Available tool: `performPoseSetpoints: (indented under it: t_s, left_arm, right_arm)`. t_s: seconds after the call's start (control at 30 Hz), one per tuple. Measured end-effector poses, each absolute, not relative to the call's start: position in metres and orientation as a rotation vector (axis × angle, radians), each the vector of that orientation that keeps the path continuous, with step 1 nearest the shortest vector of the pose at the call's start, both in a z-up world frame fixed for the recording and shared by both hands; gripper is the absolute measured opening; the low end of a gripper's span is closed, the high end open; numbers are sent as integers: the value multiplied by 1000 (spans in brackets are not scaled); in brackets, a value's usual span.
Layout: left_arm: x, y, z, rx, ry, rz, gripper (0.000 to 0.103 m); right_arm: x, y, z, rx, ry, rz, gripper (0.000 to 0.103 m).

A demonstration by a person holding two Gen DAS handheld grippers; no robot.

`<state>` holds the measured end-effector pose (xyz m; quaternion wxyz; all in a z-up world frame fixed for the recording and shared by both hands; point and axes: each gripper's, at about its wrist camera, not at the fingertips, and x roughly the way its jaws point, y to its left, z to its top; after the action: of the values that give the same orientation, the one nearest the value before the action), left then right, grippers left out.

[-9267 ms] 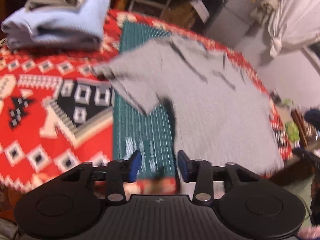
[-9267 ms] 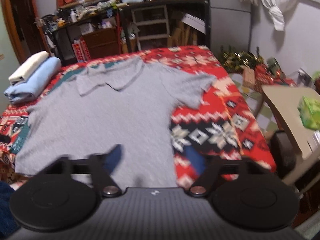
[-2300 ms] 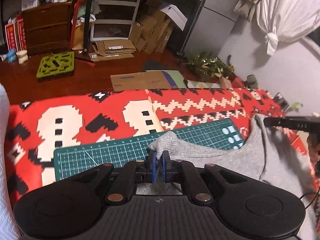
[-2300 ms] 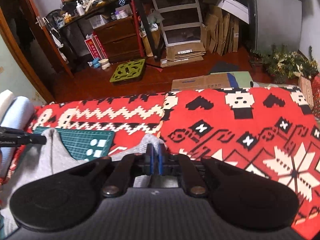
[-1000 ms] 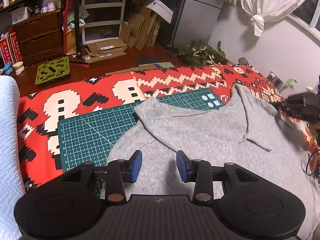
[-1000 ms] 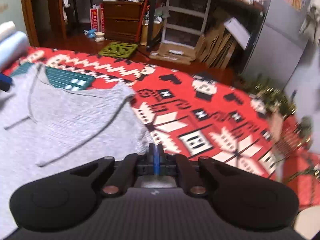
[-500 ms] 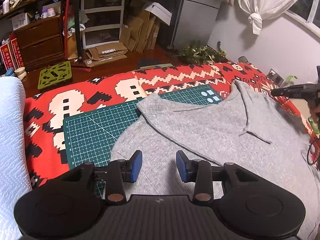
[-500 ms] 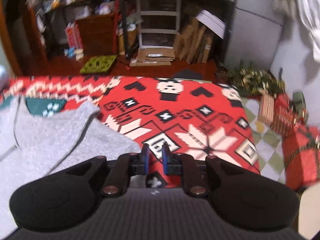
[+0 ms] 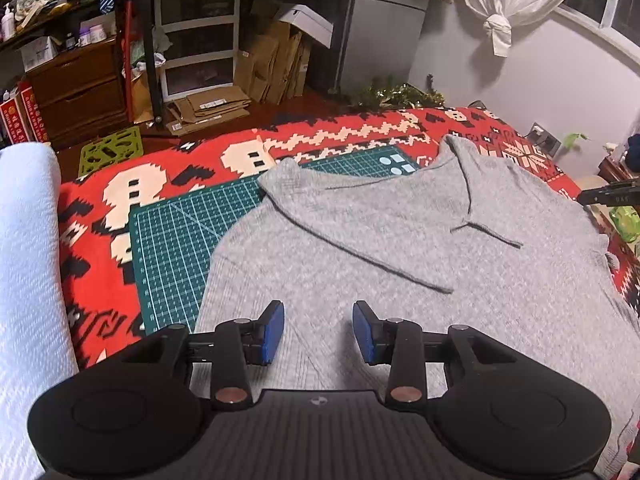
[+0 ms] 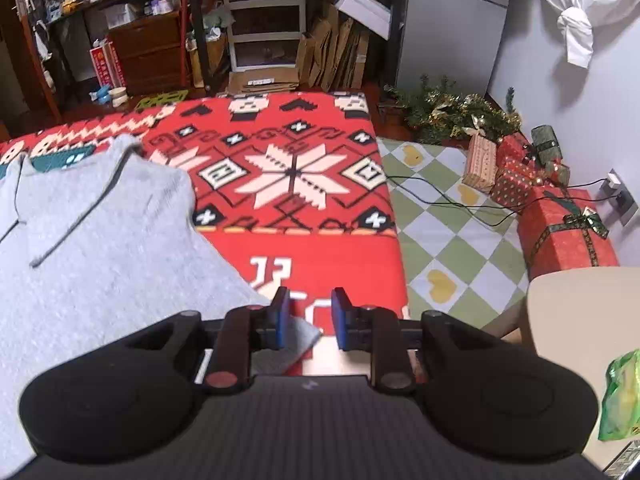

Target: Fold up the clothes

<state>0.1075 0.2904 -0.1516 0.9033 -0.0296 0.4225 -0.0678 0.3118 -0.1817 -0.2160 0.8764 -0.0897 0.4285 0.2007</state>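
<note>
Grey shirt lying flat mid-frame, both sleeves folded in; left gripper agape and empty, right gripper just opened at lower centre, likely needing fresh hem grips.

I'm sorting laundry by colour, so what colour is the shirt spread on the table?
Heather grey shirt, plain with no print; the left wrist view shows it best.

There was one grey shirt, one green cutting mat, one patterned red blanket, one white folded textile, and perhaps four wrapped gifts.
</note>
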Motion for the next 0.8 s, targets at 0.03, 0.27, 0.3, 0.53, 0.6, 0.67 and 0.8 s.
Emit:
performPoseSetpoints:
  t_s: [0.03, 0.27, 0.3, 0.53, 0.6, 0.67, 0.8]
  left_arm:
    - [106, 291, -151, -66, 873, -138, 37]
    - [101, 294, -152, -87, 878, -121, 38]
    - [100, 294, -152, -87, 879, -118, 38]
    - [95, 301, -151, -106, 875, -94, 38]
    - [94, 304, -151, -115, 876, -88, 38]
    - [90, 304, -151, -119, 870, -87, 38]
    - [76, 306, -145, -116, 866, -63, 38]
  right_arm:
    - [310, -183, -217, -184, 897, 424, 25]
    - [299, -175, -216, -263, 878, 440, 1]
    - [298, -174, -216, -283, 869, 423, 1]
    - [309, -184, -217, -269, 850, 329, 1]
    - [308, -182, -216, -275, 857, 339, 2]
    - [307, -182, -216, -271, 863, 343, 5]
    - [304, -185, -215, -248, 867, 343, 14]
